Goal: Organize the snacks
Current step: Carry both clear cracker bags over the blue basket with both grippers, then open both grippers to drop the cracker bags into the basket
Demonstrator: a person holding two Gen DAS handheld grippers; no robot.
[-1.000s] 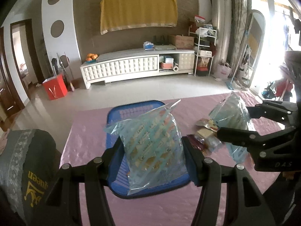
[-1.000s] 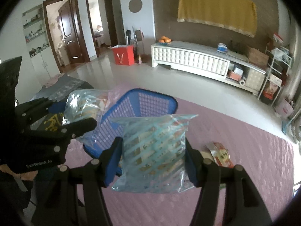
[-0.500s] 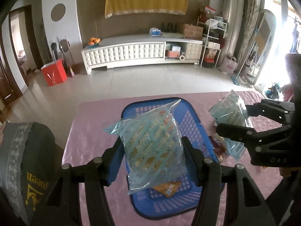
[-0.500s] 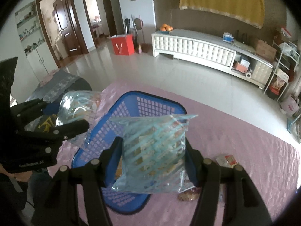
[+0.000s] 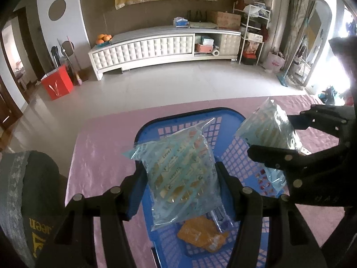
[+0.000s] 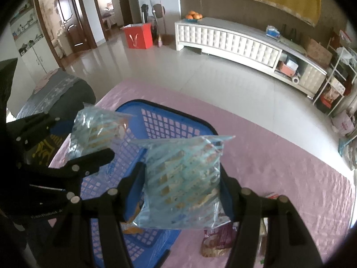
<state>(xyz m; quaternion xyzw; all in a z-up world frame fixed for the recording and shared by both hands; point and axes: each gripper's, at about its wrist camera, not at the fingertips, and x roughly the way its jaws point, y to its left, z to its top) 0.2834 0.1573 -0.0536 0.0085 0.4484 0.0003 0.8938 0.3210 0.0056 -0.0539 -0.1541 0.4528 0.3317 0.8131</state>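
- Blue plastic basket (image 5: 229,120) sits on the pink tablecloth (image 5: 100,147).
- Left gripper (image 5: 181,183) clamps a striped snack bag (image 5: 178,174).
- Right gripper (image 6: 183,185) clamps another striped snack bag (image 6: 183,178).

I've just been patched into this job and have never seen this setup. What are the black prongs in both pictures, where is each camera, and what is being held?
There is no robot arm here: a person holds a two-finger gripper in each hand, and each carries a wide-angle camera looking forward along its fingers. The black prongs at the bottom are those fingers.

The left gripper is shut on a clear blue-striped snack bag. The right gripper is shut on a similar snack bag. Each gripper also shows at the side of the other's picture.

Both bags hang over a blue basket on a pink tablecloth. An orange packet already lies in the basket. Other snack packets lie on the cloth beside it.
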